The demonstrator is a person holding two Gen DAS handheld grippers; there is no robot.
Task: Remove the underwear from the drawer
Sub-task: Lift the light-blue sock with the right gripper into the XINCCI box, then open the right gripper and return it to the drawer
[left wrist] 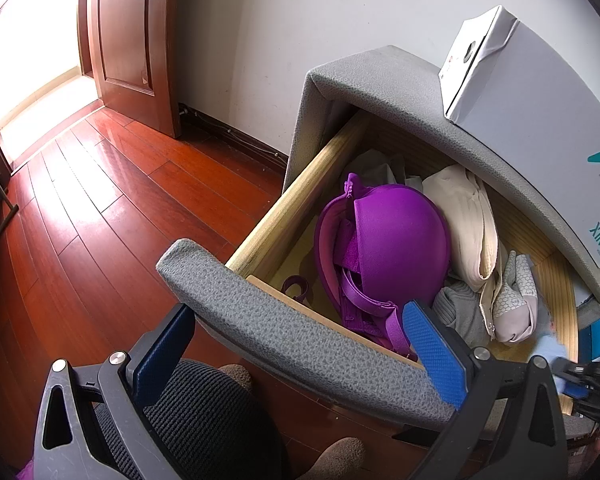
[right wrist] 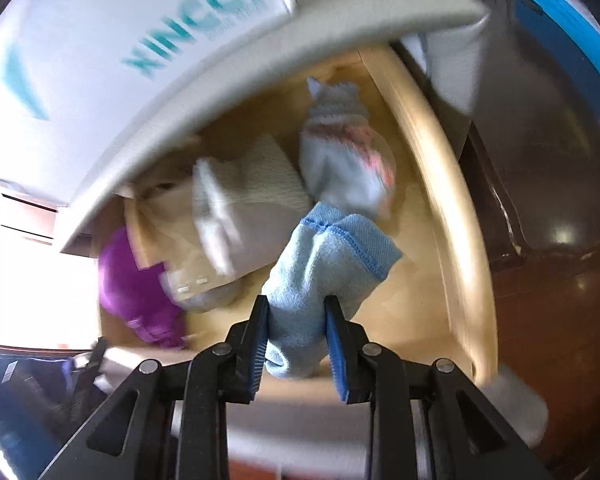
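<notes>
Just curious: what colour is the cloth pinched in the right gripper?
Light blue cloth with darker blue stitching, clearest from the right wrist.

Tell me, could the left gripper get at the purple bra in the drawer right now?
Probably not right now. The left gripper straddles the grey drawer front, so it looks busy with the drawer. The purple bra lies uncovered just behind that front, so the way looks free once it lets go.
</notes>
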